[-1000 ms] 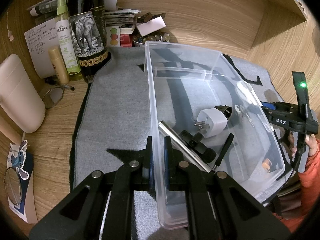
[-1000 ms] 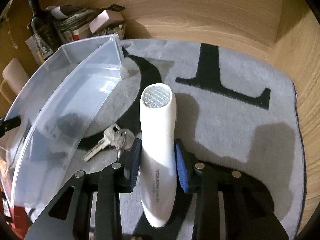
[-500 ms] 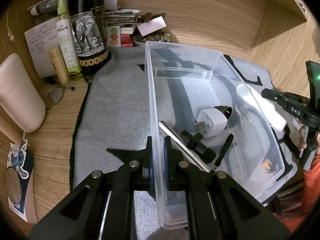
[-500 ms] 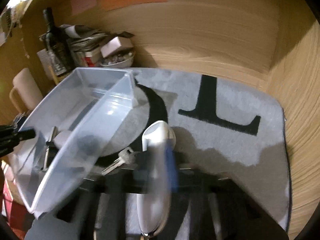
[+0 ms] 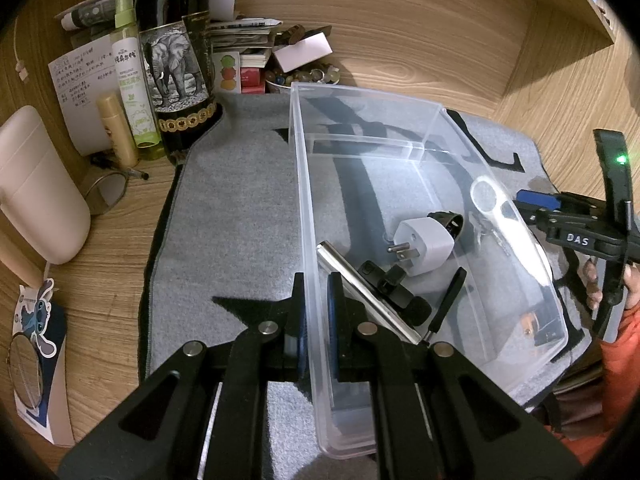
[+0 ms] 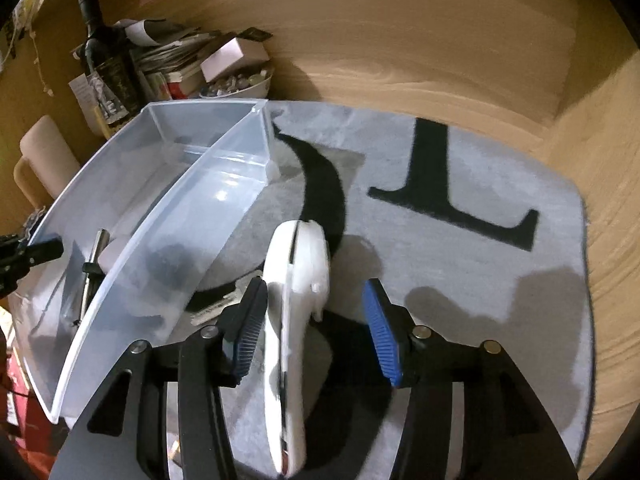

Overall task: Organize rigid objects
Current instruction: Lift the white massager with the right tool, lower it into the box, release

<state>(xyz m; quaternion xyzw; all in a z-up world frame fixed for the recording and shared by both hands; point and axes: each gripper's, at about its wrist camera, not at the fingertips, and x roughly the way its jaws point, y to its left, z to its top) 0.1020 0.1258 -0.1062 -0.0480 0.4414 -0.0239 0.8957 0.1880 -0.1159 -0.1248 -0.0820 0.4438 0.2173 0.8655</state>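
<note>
The left gripper is clamped shut on the near left wall of the clear plastic bin, one blue pad inside and one outside. The bin sits on a grey mat with black lettering, on a wooden desk.

Inside the bin lie a white plug adapter, a silver metal bar, a small black clip-like part and a thin black stick.

To the right of the bin, outside it, the right gripper has its jaws opening around a white handheld device. The device stands on its edge between the fingers – its left side is against or just beside the left blue pad, while the right blue pad stands clear of it with a gap. The device's far end points away toward the black letter on the mat; it is blurred, so whether it rests on the mat I cannot tell.

In the left wrist view this gripper shows at the right edge, held by a hand just past the bin's right wall.

Far left on the desk stand a dark wine bottle with an elephant label, a green spray bottle – and a cream jug nearer.
</note>
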